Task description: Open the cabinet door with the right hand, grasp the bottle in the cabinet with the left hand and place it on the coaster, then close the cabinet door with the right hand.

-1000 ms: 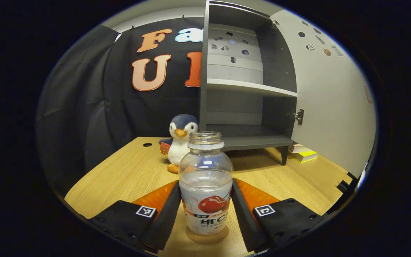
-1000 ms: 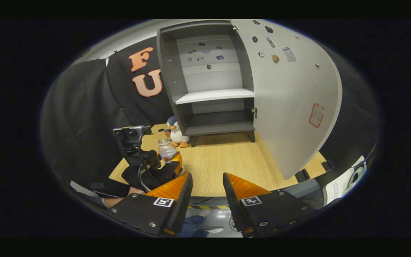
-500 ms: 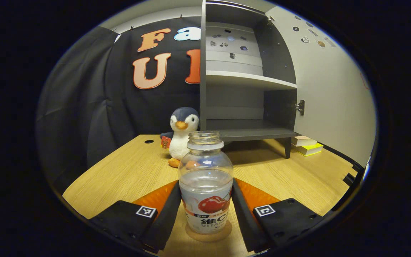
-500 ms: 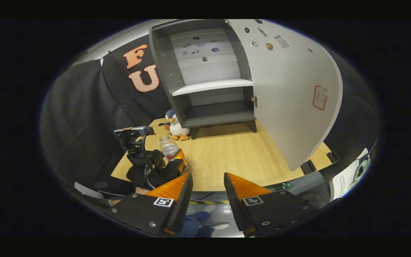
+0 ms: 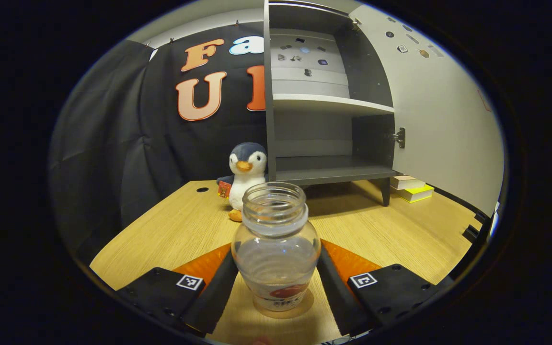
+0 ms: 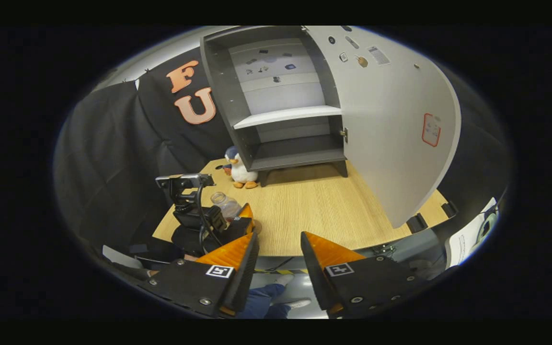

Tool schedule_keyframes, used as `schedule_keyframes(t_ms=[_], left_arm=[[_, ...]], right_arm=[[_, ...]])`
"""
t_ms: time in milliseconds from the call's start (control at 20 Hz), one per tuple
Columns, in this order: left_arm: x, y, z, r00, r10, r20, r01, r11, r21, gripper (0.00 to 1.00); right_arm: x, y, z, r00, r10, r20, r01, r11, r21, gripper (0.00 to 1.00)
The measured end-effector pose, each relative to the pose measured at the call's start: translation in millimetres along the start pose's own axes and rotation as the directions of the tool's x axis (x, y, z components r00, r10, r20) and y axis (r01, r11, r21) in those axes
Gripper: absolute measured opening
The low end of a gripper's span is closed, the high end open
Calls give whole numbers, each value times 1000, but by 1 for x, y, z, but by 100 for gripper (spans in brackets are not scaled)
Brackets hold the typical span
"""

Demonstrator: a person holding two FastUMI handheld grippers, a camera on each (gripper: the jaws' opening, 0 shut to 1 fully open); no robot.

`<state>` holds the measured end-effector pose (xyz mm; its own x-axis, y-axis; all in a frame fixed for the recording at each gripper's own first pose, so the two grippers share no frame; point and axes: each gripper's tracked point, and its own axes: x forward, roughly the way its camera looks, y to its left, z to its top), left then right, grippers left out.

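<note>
A clear, uncapped bottle with a cherry label stands upright on a round brown coaster near the table's front edge. My left gripper is open; its fingers flank the bottle closely on both sides. In the right gripper view the bottle and the left gripper sit at the table's near left corner. My right gripper hangs open and empty off the table's front edge. The grey cabinet stands open with bare shelves, its door swung wide to the right.
A plush penguin sits left of the cabinet, behind the bottle. Stacked books lie under the open door. The wooden table has bare room between the bottle and the cabinet. A person's legs and shoes show below the right gripper.
The bottle came down onto the coaster. My left gripper's fingers have spread slightly and its camera now looks down into the bottle's mouth. The right gripper barely shifted.
</note>
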<state>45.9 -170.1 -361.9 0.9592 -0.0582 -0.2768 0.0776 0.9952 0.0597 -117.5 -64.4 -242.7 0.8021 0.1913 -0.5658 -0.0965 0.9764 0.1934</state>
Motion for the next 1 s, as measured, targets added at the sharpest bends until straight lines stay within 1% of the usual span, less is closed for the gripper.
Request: schedule_keyframes(t_ms=[350, 550, 700, 900, 1000], left_arm=[[-8, 0, 6, 1000, -8, 0, 8, 1000, 15, 96], [-19, -3, 22, 999, -28, 34, 27, 1000, 11, 96], [-29, -1, 37, 998, -9, 62, 7, 999, 39, 96], [-43, -2, 57, 996, -1, 94, -6, 997, 78, 95], [-52, 0, 70, 994, 4, 112, -13, 996, 84, 95]], right_arm=[[-5, 2, 0, 1000, 10, 11, -10, 1000, 15, 55], [-9, 6, 0, 1000, 20, 19, -21, 1000, 11, 56], [-14, 9, 3, 999, 30, 33, -30, 1000, 6, 56], [-28, 9, 6, 997, 40, 62, -40, 999, 8, 58], [-36, 7, 11, 996, 38, 81, -39, 999, 9, 59]])
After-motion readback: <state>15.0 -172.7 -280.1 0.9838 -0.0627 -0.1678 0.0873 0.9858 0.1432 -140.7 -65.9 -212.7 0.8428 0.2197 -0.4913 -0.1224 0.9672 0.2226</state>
